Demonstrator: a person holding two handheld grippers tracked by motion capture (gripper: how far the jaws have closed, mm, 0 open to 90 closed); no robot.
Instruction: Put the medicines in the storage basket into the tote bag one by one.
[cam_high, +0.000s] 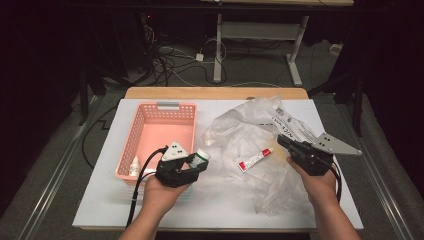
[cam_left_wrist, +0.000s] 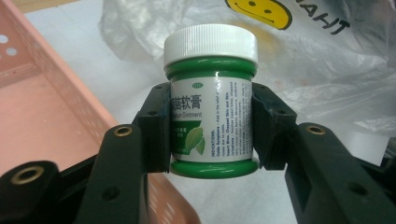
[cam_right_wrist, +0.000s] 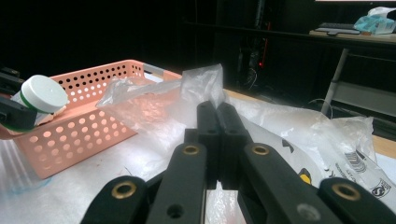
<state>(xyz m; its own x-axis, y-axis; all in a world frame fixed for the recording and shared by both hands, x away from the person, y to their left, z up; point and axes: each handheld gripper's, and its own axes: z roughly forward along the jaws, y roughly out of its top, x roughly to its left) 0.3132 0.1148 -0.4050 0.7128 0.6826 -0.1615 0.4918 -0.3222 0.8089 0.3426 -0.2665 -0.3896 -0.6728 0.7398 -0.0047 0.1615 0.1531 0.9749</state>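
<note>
My left gripper (cam_high: 199, 162) (cam_left_wrist: 211, 133) is shut on a green ointment jar (cam_left_wrist: 211, 112) (cam_high: 202, 158) with a white lid, held just right of the pink basket (cam_high: 131, 145) and above the table. The jar also appears at the left of the right gripper view (cam_right_wrist: 39, 99). My right gripper (cam_high: 282, 141) (cam_right_wrist: 217, 116) is shut on a fold of the clear plastic bag (cam_high: 250, 132) (cam_right_wrist: 196, 86), lifting it. A small red-and-white tube (cam_high: 255, 159) lies inside the bag on the table.
A small white dropper bottle (cam_high: 134, 166) stands in the basket's near corner. The white table mat (cam_high: 95, 200) has bare room in front. The wooden table edge (cam_high: 215, 92) lies behind; cables and desk legs are on the floor beyond.
</note>
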